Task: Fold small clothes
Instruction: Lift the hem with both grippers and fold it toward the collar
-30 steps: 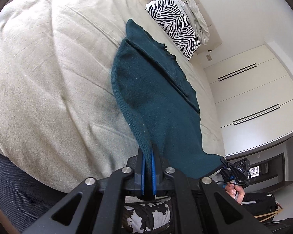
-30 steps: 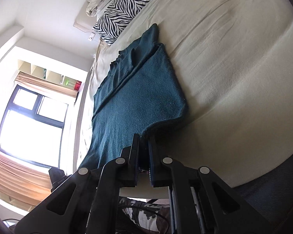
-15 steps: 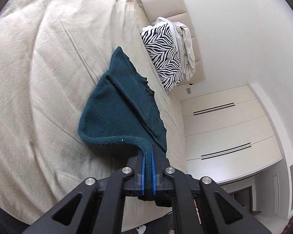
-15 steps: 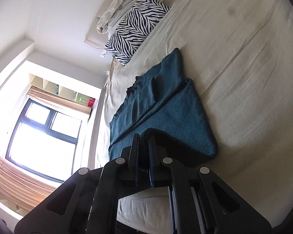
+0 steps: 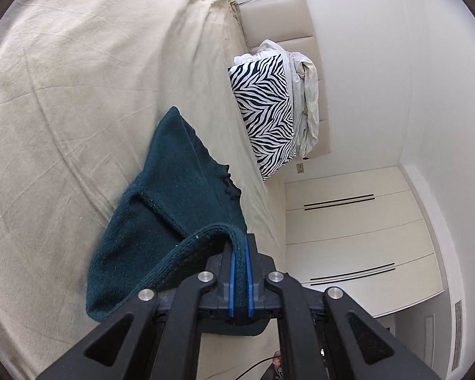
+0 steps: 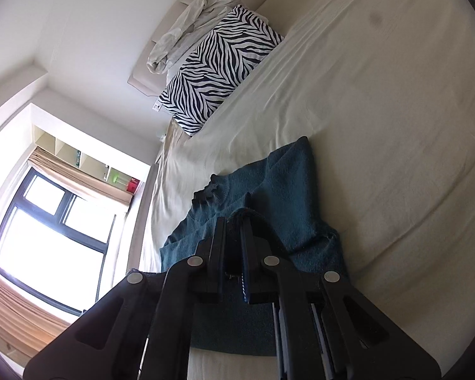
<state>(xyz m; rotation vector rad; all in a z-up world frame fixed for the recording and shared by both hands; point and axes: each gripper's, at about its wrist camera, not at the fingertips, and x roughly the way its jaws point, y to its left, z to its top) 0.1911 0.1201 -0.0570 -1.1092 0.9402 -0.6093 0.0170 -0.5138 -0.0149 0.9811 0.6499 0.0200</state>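
Note:
A small dark teal knitted sweater [image 5: 174,196] lies on the beige bed sheet [image 5: 79,95]. My left gripper [image 5: 240,247] is shut on its ribbed bottom hem and holds that edge doubled over the body, near the neck end. My right gripper [image 6: 234,224] is shut on the other hem corner of the sweater [image 6: 288,183], also carried over the body. The lower half arches above the upper half. The frilled collar [image 6: 205,194] shows just past the fingers.
A zebra-print pillow [image 5: 266,114] with a crumpled white cloth [image 5: 304,95] leans on the headboard at the bed's far end. White wardrobe doors [image 5: 348,231] stand beside the bed in the left wrist view. A bright window [image 6: 47,228] shows in the right wrist view.
Both grippers have carried the sweater's hem away from the bed's near edge toward the collar and pillow. The sweater has gone from stretched out flat to doubled over itself.

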